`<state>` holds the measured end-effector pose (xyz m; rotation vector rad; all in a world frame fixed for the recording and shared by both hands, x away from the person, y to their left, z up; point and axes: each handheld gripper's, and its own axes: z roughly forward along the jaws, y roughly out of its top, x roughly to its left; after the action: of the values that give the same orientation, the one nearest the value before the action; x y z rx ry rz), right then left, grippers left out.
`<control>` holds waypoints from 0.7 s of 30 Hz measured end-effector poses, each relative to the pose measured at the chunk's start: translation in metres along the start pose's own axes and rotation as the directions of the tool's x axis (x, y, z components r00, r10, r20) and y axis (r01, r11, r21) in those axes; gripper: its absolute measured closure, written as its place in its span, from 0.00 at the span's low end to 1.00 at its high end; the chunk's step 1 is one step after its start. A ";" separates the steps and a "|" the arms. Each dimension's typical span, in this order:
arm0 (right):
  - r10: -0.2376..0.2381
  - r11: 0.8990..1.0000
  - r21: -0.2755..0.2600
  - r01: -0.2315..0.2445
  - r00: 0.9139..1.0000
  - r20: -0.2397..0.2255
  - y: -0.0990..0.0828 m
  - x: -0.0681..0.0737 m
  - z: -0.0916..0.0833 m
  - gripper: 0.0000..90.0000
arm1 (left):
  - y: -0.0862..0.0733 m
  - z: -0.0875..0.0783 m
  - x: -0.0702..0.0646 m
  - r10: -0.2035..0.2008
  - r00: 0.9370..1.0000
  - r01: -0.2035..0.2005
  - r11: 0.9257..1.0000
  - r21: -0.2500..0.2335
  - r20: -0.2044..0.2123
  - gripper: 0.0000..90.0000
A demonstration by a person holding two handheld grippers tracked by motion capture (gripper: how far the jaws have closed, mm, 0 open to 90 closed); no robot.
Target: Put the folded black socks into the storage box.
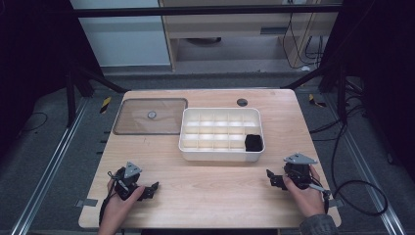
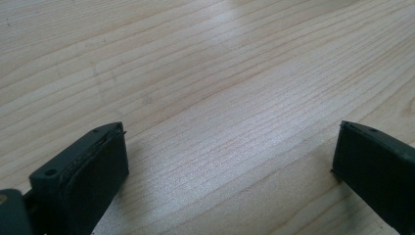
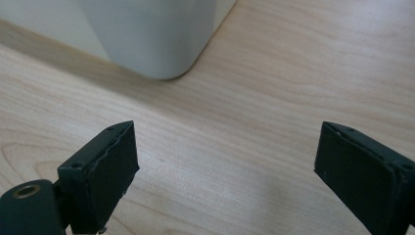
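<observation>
A white tray (image 1: pixel 221 153) split into several compartments stands at the middle of the wooden table. A black object (image 1: pixel 253 142) lies in its near right compartment. My left gripper (image 1: pixel 150 191) rests low at the near left of the table, held by a hand, open with bare wood between its jaws (image 2: pixel 230 161). My right gripper (image 1: pixel 270 178) sits at the near right, also open, pointing toward the tray. Its own view has the tray's rounded corner (image 3: pixel 161 44) just ahead of the gripper (image 3: pixel 225 166), with nothing between the jaws.
A transparent lid (image 1: pixel 150 116) with a small round knob lies flat on the table left of the tray. A dark round grommet (image 1: pixel 242 102) sits near the far edge. Cables trail across the floor at the right. Bare wood stretches between the two grippers.
</observation>
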<state>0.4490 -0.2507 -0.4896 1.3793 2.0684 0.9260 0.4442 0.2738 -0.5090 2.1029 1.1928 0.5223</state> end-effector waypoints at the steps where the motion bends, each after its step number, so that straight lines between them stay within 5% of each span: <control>1: 0.000 1.000 0.004 0.000 1.000 -0.003 -0.001 0.000 0.001 0.10 | 0.000 0.000 0.000 0.000 1.000 0.000 1.000 0.000 0.000 0.00; 21: 0.057 0.998 0.021 -0.058 0.998 0.008 -0.008 0.008 0.025 0.09 | 0.000 0.000 0.000 0.000 1.000 0.000 1.000 0.000 0.000 0.00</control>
<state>0.4592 -0.2387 -0.5120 1.4582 2.0486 0.9233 0.4442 0.2738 -0.5090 2.1024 1.1929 0.5225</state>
